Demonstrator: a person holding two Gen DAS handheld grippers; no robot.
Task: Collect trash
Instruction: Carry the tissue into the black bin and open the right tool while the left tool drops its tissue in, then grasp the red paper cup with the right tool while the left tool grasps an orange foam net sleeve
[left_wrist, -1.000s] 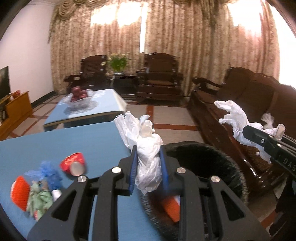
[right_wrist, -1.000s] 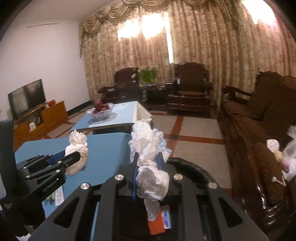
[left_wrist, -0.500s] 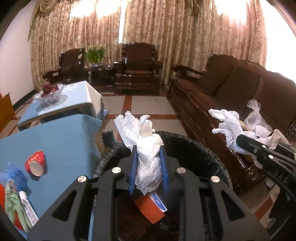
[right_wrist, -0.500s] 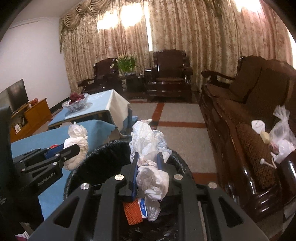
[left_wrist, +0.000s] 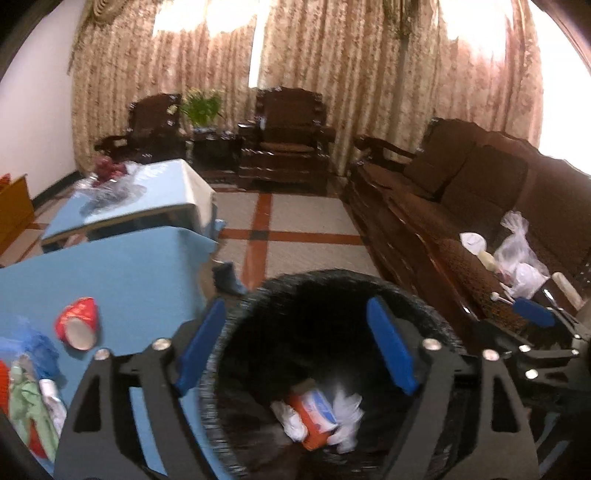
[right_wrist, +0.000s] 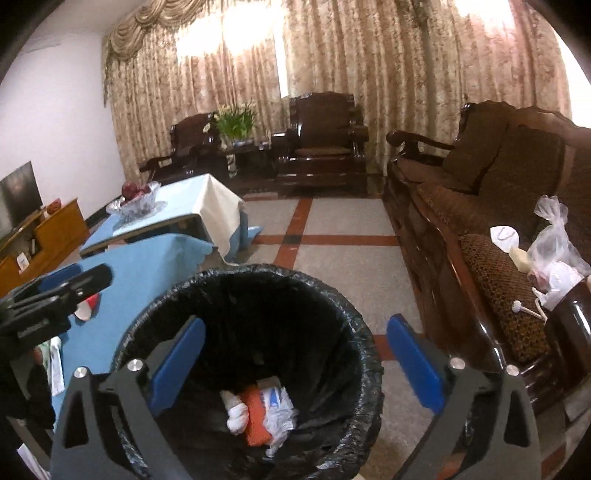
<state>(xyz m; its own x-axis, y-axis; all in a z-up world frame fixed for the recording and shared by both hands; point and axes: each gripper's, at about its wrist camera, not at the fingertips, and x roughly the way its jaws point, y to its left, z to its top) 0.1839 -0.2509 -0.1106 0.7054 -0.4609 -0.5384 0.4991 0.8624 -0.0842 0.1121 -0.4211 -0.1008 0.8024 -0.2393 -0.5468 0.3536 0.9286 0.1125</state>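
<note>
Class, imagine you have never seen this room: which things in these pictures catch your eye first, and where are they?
A black-lined trash bin fills the foreground on the floor, with white tissues and an orange packet at its bottom. Both grippers hover above it, the right gripper and left gripper with blue fingers opening, nothing between them. A red cup lies on the blue table beside the bin.

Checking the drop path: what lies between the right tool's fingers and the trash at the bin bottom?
Nothing: the right wrist view shows only the bin's black liner above the trash.
</note>
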